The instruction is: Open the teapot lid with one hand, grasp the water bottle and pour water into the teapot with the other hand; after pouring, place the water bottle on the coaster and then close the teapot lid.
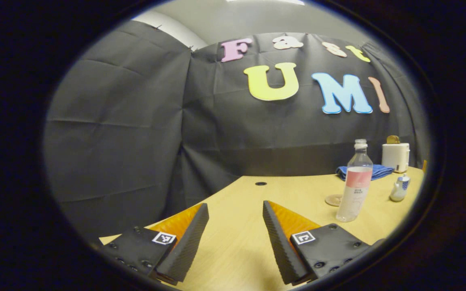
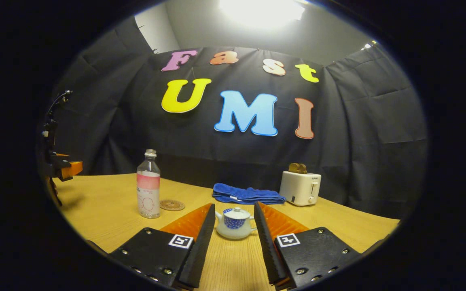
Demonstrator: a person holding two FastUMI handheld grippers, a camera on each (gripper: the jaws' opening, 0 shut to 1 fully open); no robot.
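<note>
Right gripper jaws apart, small white-and-blue ceramic teapot framed between, lid on. Left gripper jaws apart, over bare wooden worktop. Clear plastic water bottle upright beside round coaster.

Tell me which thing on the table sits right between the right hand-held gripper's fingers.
The teapot, lid on; the water bottle and toaster stand off to either side.

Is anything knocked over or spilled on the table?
No, nothing stands out. The water bottle stands upright beside the coaster, the teapot sits with its lid on, the blue cloth lies folded, and the table looks dry.
</note>
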